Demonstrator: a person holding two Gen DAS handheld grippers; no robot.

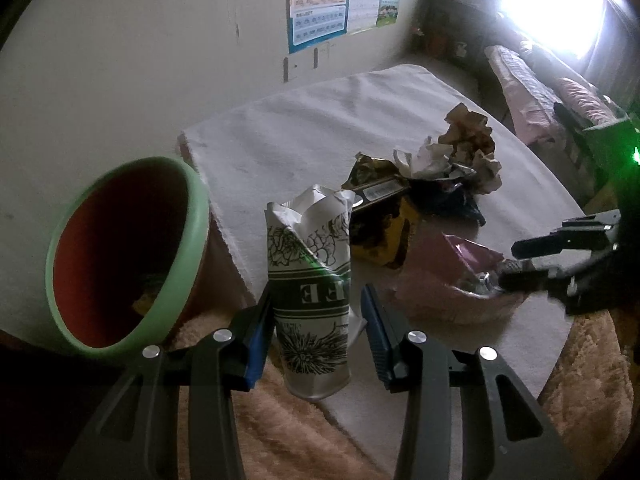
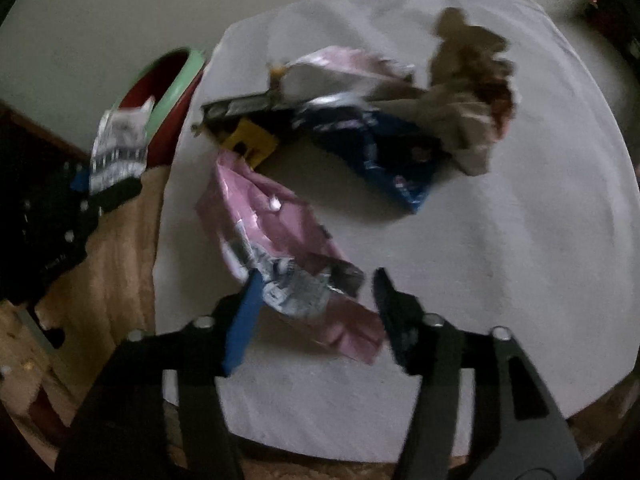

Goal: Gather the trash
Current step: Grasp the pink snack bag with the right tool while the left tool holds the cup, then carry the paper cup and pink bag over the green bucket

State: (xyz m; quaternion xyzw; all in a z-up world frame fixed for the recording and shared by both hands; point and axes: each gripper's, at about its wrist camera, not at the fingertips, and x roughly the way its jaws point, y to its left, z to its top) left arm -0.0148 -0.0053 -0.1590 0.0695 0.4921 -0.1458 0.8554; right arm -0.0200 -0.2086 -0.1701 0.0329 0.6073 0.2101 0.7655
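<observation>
Nearest the left wrist camera: the left gripper [image 1: 316,332], jaws narrowed around a crushed paper cup [image 1: 310,280], white with dark floral print. The left pad presses its side; the right pad looks just off it, so contact on that side is unclear. The cup hangs off the near-left corner of the cloth-covered table [image 1: 288,128], beside the bin. I judge it held.

Right gripper [image 2: 316,304]: jaws moderately wide, straddling a pink foil wrapper [image 2: 272,224] near the table's near-left edge. View is blurred; the pads do not appear to be pressing on it.

Handling, judged:
- Cup: very light, thin-walled, already collapsed at the top. Squeezes easily; mid-body hold is adequate.
- Pink wrapper: light, limp, slick film. Take it at a crumpled fold, not a flat panel, or it may slip out.
- Blue wrapper [image 2: 384,152] and yellow-black packet [image 2: 248,136]: same film behaviour.
- Crumpled brown paper [image 2: 472,88], toward the far-right of the pile: light, springy, grips anywhere.

Containers: one green-rimmed bin [image 1: 120,248], reddish inside, at the table's left edge, mouth tilted toward the camera. Something yellowish lies at the bottom; too dark to identify. Mostly unfilled.
</observation>
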